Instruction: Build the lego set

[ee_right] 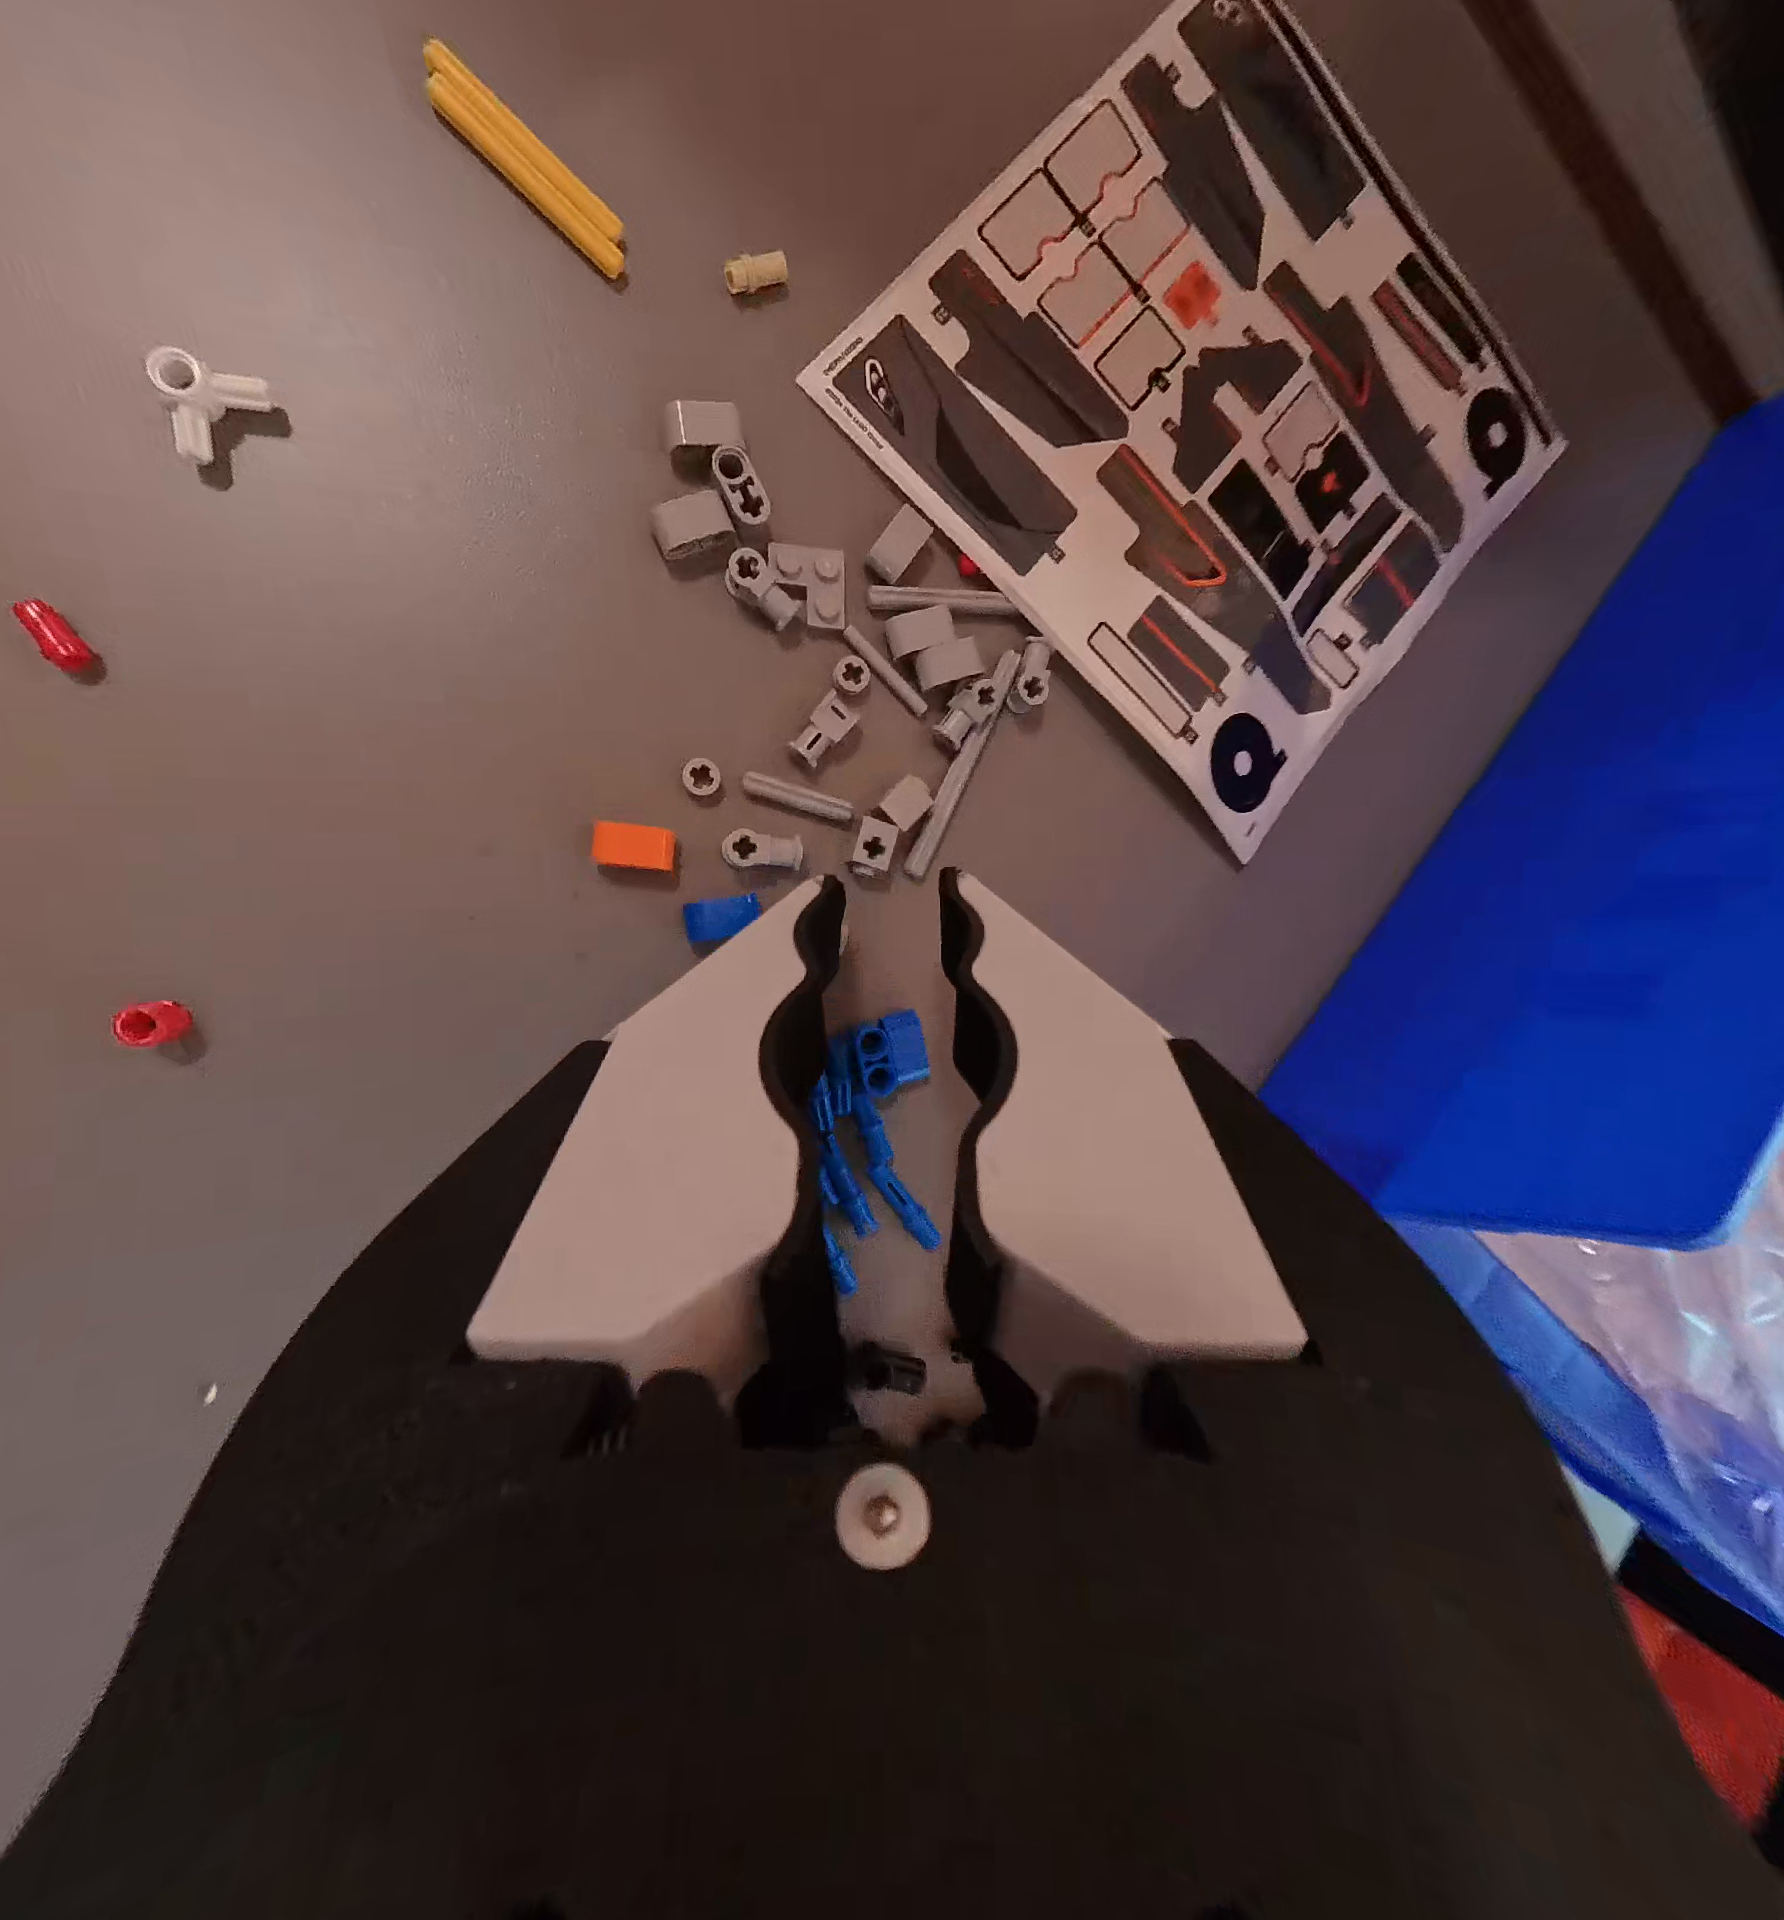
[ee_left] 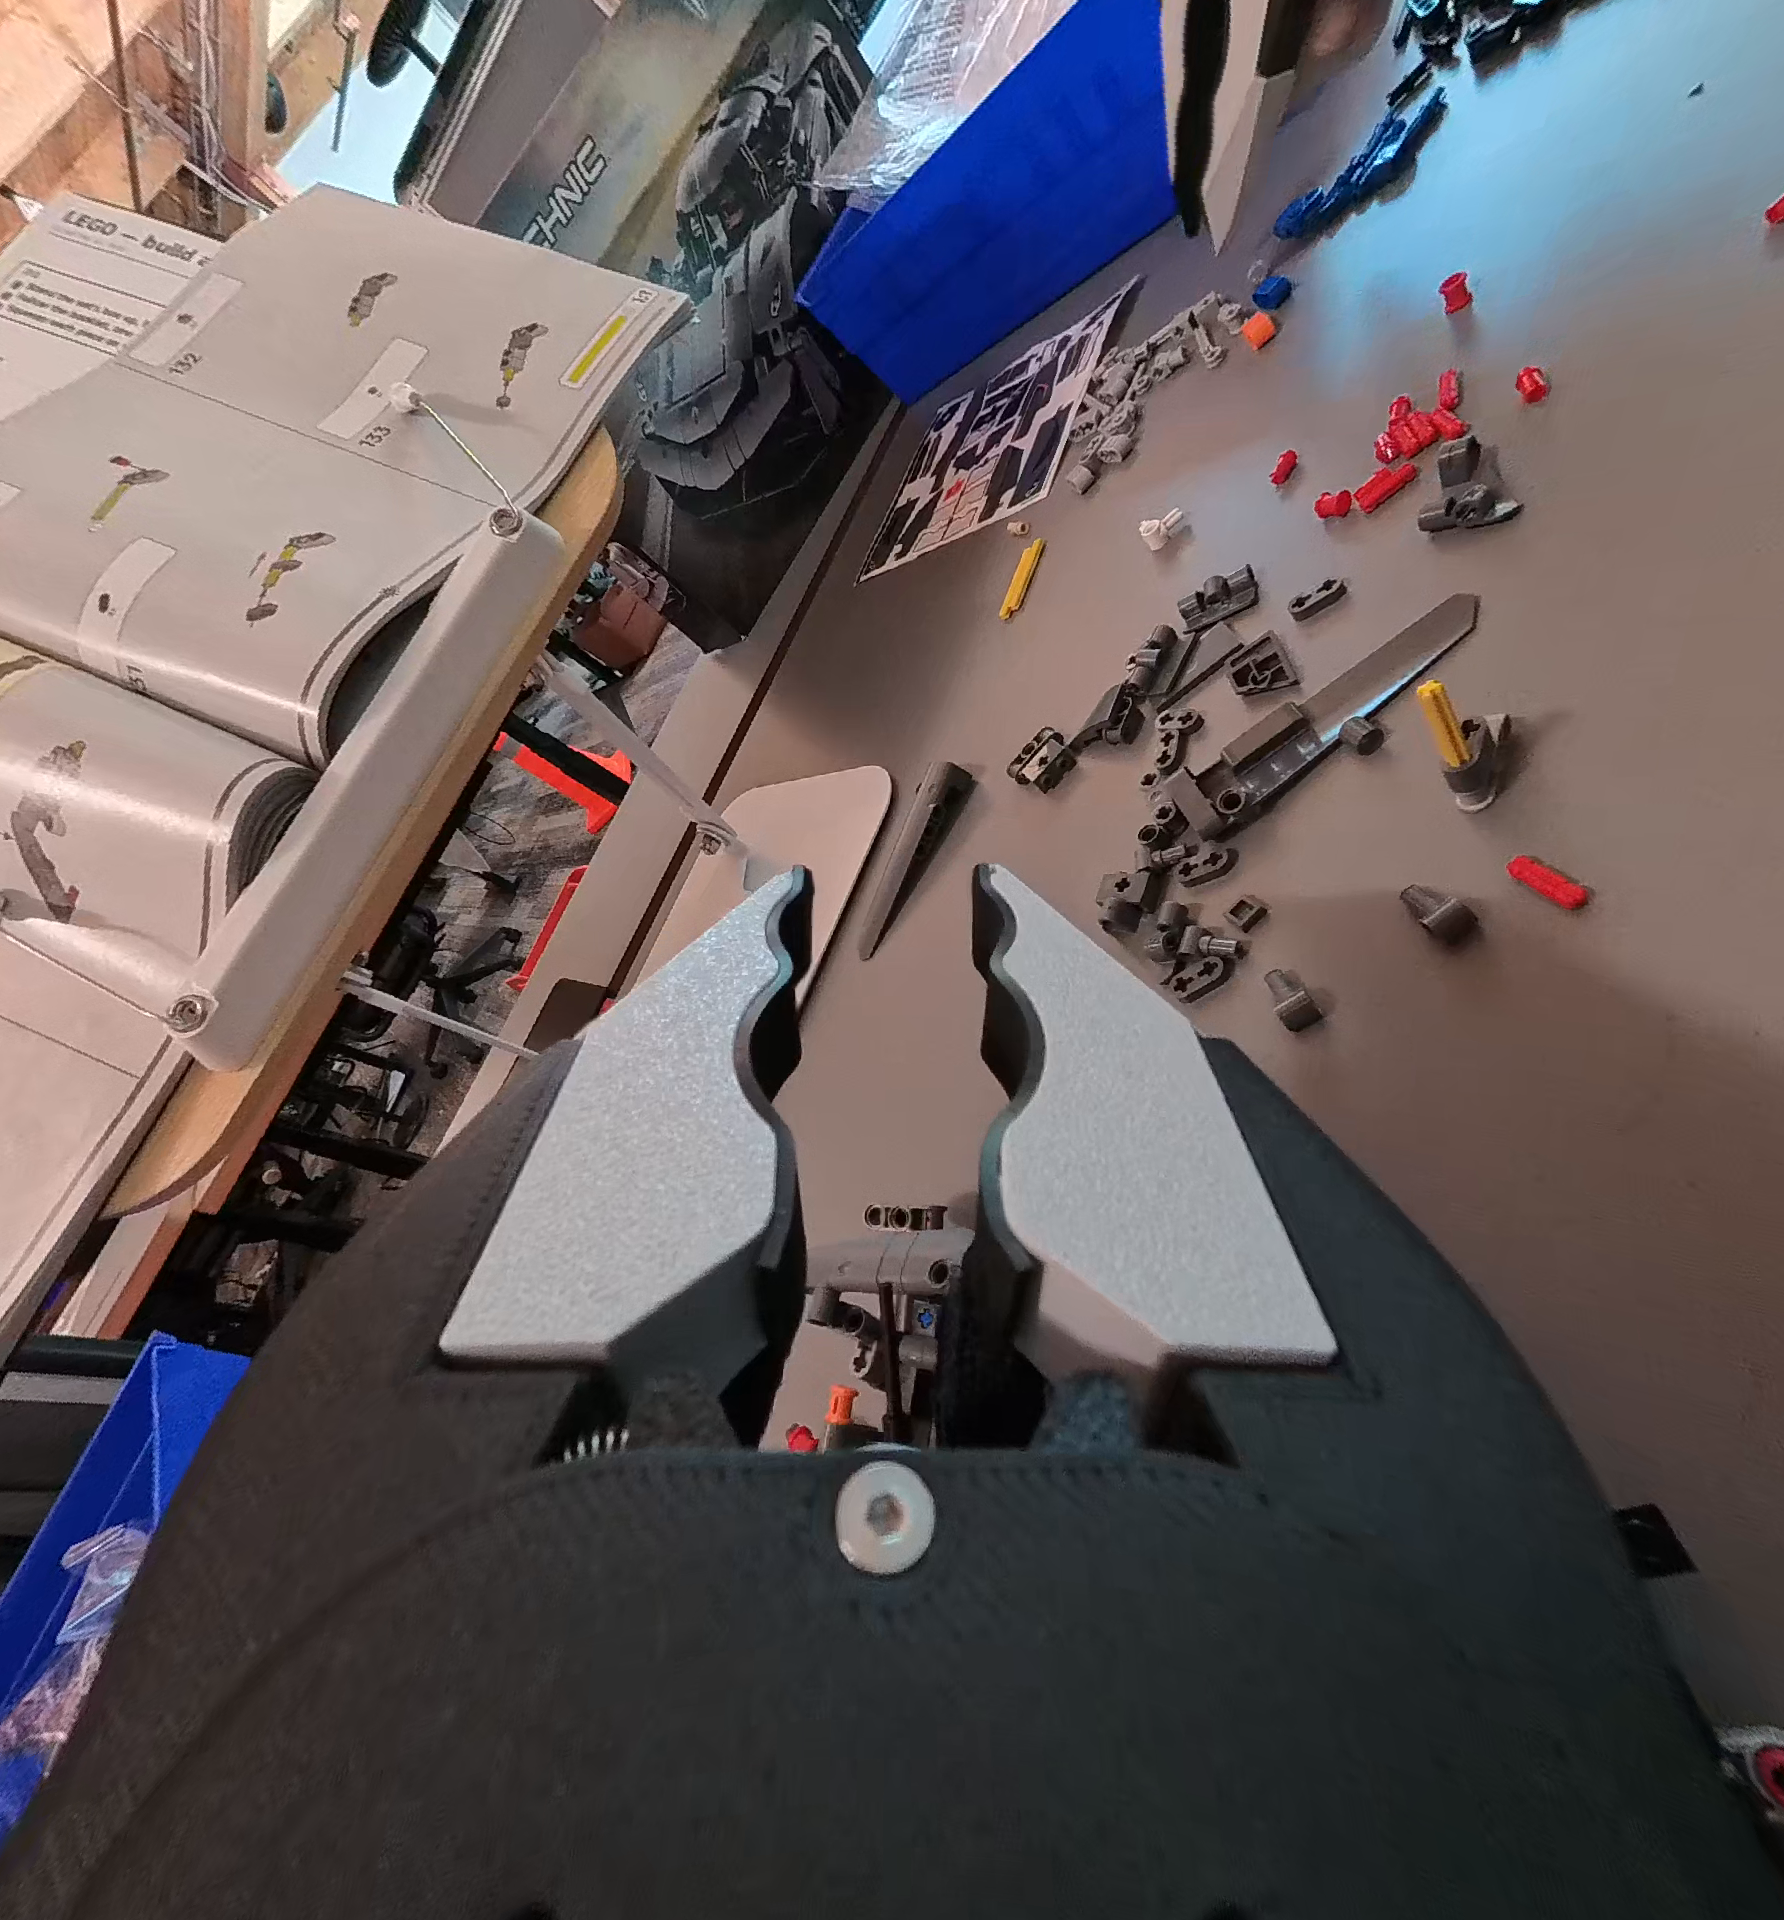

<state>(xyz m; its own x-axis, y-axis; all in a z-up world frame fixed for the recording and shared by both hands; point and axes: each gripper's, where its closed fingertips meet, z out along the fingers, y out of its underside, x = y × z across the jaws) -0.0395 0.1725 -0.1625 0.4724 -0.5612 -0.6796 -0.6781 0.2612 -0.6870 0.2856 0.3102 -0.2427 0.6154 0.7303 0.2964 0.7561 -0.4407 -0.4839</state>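
The left gripper (ee_left: 893, 894) hangs over the grey table (ee_left: 1490, 1299) with its jaws apart and nothing between them. Nearest its fingertips lies a long dark grey tapered piece (ee_left: 914, 857), just beyond and clear of both. To its right sits a scatter of dark grey building pieces (ee_left: 1179, 883).

The right gripper (ee_right: 890, 883) is also parted, more narrowly, gripping nothing. A light grey block with a cross hole (ee_right: 872, 847) lies just past its tips, apparently untouched. Blue pins (ee_right: 867, 1132) lie on the table beneath the jaws; a sticker sheet (ee_right: 1231, 436) lies beyond.
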